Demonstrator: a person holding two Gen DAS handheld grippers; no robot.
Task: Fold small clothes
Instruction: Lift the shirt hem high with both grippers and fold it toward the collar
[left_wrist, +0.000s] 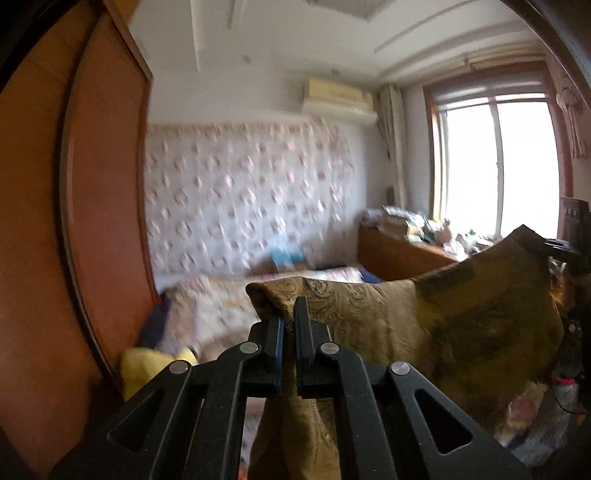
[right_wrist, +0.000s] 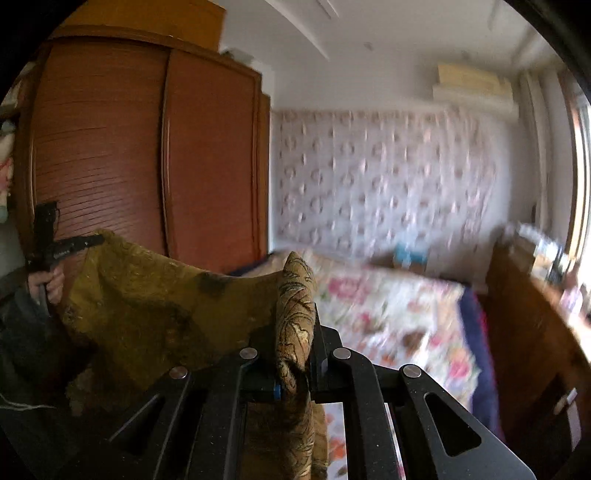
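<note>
A brown-gold patterned garment (left_wrist: 424, 321) hangs stretched in the air between both grippers, above the bed. My left gripper (left_wrist: 290, 314) is shut on one top corner of it, with cloth bunched between the black fingers. In the right wrist view my right gripper (right_wrist: 297, 325) is shut on the other top corner of the garment (right_wrist: 166, 314), a fold standing up between its pads. The right gripper (left_wrist: 561, 253) shows at the far right of the left view. At the far left of the right view a hand holds the left gripper (right_wrist: 86, 242) by its handle.
A bed with a floral cover (right_wrist: 388, 314) lies below and ahead. A tall wooden wardrobe (right_wrist: 147, 155) stands on the left. A wooden cabinet (left_wrist: 399, 254) with clutter sits under the window (left_wrist: 495, 166). A yellow cloth (left_wrist: 147, 369) lies at the bed's near left.
</note>
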